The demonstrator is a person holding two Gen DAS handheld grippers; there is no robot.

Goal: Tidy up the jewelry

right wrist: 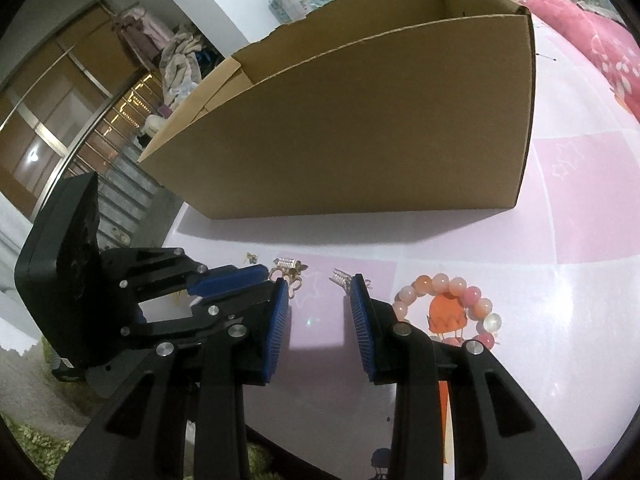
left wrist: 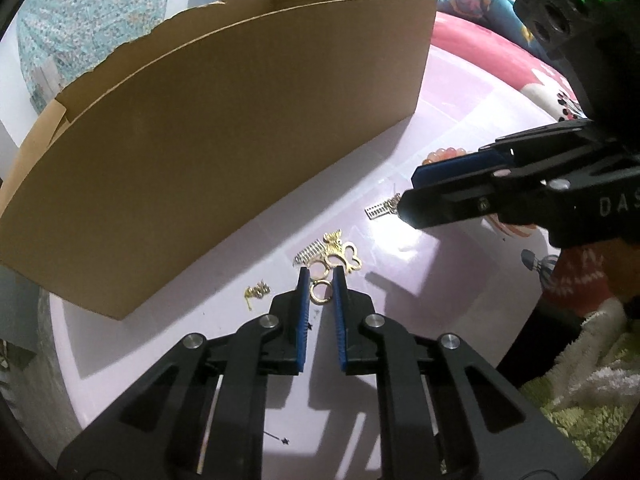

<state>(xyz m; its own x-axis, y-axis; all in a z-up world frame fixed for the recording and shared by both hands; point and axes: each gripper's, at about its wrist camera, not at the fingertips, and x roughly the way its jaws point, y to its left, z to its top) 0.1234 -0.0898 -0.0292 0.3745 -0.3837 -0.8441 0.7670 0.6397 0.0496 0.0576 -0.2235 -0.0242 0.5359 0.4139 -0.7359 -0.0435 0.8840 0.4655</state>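
Note:
A gold ring (left wrist: 320, 293) lies on the pink table between the tips of my left gripper (left wrist: 321, 275), whose jaws stand a little apart around it without touching. Just beyond lie a gold butterfly piece (left wrist: 340, 254) and a small silver comb (left wrist: 310, 251). A small gold earring (left wrist: 257, 292) lies to the left. My right gripper (right wrist: 320, 288) is open and empty above the table; it also shows in the left wrist view (left wrist: 408, 188). A silver comb piece (right wrist: 340, 278) lies at its right fingertip. A pink bead bracelet (right wrist: 452, 300) lies to its right.
A large open cardboard box (left wrist: 224, 152) stands on the pink table (left wrist: 460, 128) behind the jewelry, also in the right wrist view (right wrist: 360, 132). Pink bedding (right wrist: 592, 40) lies at the far right. A green rug (left wrist: 580, 420) is below the table's edge.

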